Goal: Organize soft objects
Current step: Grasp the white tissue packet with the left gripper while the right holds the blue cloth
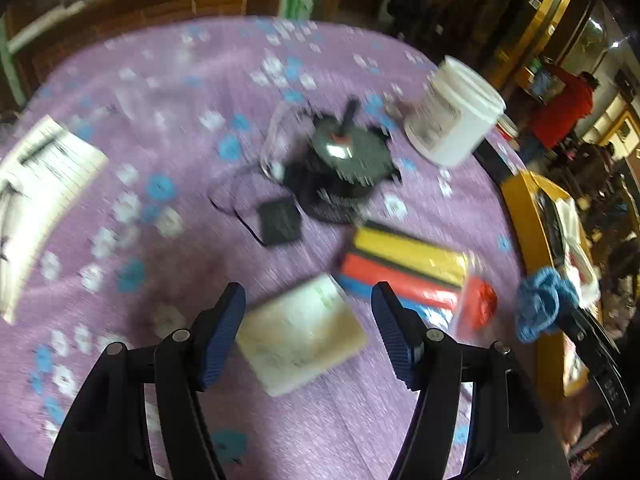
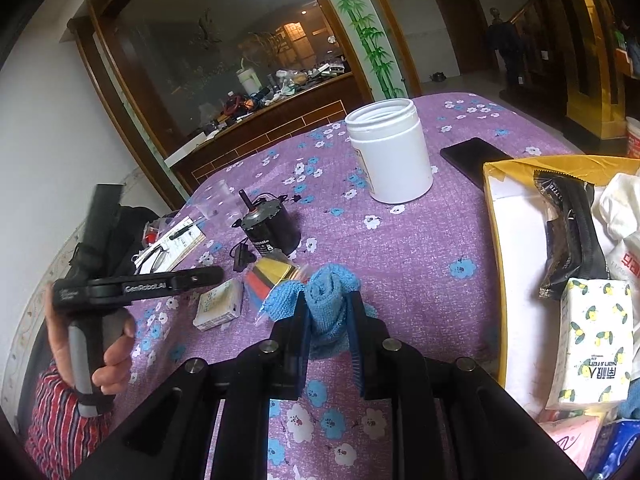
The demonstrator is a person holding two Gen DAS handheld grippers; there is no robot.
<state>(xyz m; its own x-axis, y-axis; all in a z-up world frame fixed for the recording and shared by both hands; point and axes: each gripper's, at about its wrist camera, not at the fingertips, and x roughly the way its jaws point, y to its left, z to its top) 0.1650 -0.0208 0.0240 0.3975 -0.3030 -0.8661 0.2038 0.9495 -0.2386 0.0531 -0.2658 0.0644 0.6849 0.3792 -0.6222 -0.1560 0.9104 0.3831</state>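
Observation:
My left gripper (image 1: 308, 292) is open and hangs just over a pale wrapped tissue pack (image 1: 300, 336) on the purple flowered tablecloth (image 1: 180, 248), one blue pad on each side and neither touching it. To the pack's right lies a bag of yellow, red and blue sponges (image 1: 404, 268). My right gripper (image 2: 326, 300) is shut on a bunched blue cloth (image 2: 328, 300), held above the cloth-covered table. From the right wrist view a hand (image 2: 112, 348) holds the left gripper (image 2: 212, 276) above the same tissue pack (image 2: 220, 306), beside the sponges (image 2: 272, 276).
A yellow cardboard box (image 2: 494, 208) at the right holds a lemon-print tissue pack (image 2: 596, 340), a black packet (image 2: 568, 232) and other soft packs. A white open jar (image 2: 390, 152), a black phone (image 2: 472, 156), a black motor (image 2: 272, 228) and papers (image 2: 176, 244) stand on the table.

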